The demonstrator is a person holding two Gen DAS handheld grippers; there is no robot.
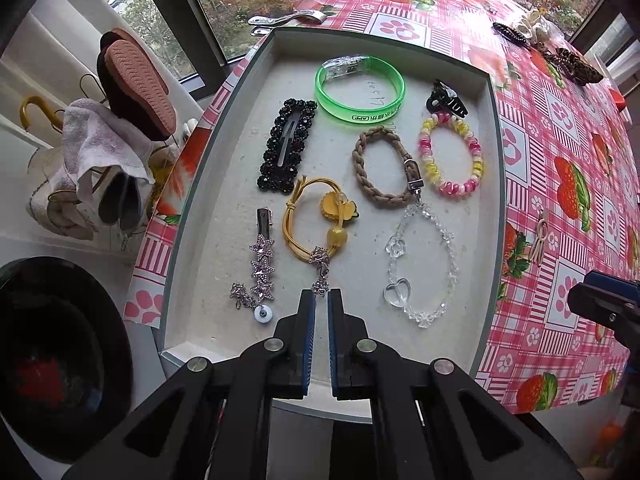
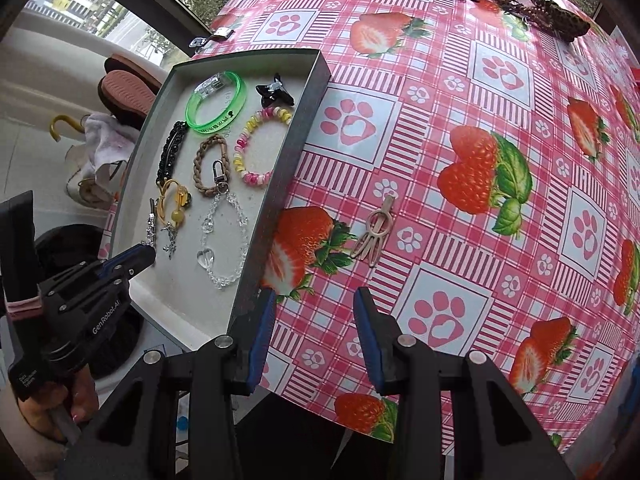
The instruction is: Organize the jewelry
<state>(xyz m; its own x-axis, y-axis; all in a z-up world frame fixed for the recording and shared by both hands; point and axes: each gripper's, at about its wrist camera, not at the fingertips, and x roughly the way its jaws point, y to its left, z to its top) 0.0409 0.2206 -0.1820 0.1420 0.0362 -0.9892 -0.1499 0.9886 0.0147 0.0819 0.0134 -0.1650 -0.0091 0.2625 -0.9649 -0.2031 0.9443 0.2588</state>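
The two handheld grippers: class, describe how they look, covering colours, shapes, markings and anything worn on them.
Both are matt black plastic with angular, cut-out linkage arms joined by round silver pivot bolts. The left gripper and right gripper each have blue pads lining the fingers' inner faces. In the right wrist view, the left gripper's body carries white "GenRobot.AI" lettering, with a pink band wrapped behind it.

Bracelets, hair clips and a dangling silver earring (image 1: 320,270) are being kept flat in the grey tray (image 1: 494,160); a beige hair clip (image 2: 374,232) is being left on the counter (image 2: 460,92) beside it.
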